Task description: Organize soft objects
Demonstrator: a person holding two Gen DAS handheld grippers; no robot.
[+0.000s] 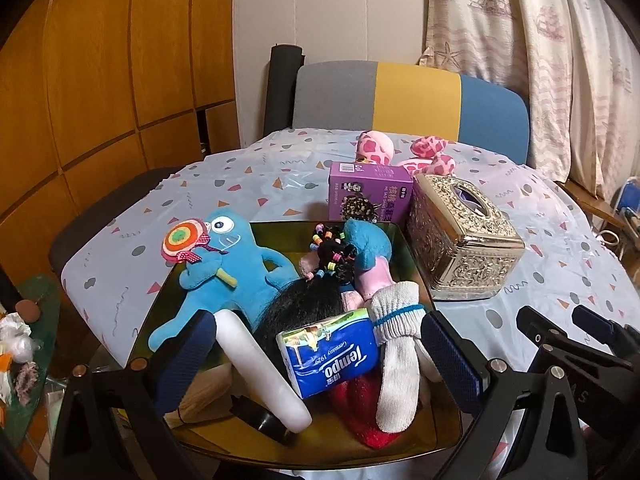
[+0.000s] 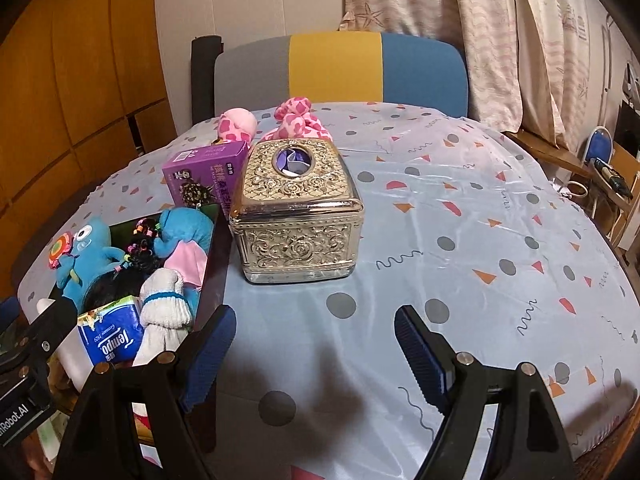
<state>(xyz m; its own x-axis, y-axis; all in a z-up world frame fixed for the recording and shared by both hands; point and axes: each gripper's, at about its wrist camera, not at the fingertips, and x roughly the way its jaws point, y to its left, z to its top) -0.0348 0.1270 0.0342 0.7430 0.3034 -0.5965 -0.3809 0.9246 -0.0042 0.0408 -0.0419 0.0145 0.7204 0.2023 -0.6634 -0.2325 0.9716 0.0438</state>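
Note:
A dark glossy tray (image 1: 412,240) at the table's left holds a blue plush monster (image 1: 228,268) with a lollipop, a black wig with beads (image 1: 320,276), a blue and pink plush (image 1: 368,248), a white sock (image 1: 396,344), a Tempo tissue pack (image 1: 332,352), a white tube (image 1: 256,364) and something red (image 1: 360,404). My left gripper (image 1: 320,360) is open, its fingers either side of the tissue pack, not touching it. My right gripper (image 2: 316,344) is open and empty over bare tablecloth, right of the tray (image 2: 216,264). A pink spotted plush (image 2: 296,120) lies at the table's far side.
A gold embossed tissue box (image 2: 296,216) stands right of the tray, with a purple carton (image 2: 208,180) behind it. A grey, yellow and blue chair back (image 2: 336,68) is beyond the table. A curtain (image 2: 500,40) hangs at right, wooden cabinets (image 1: 100,80) at left.

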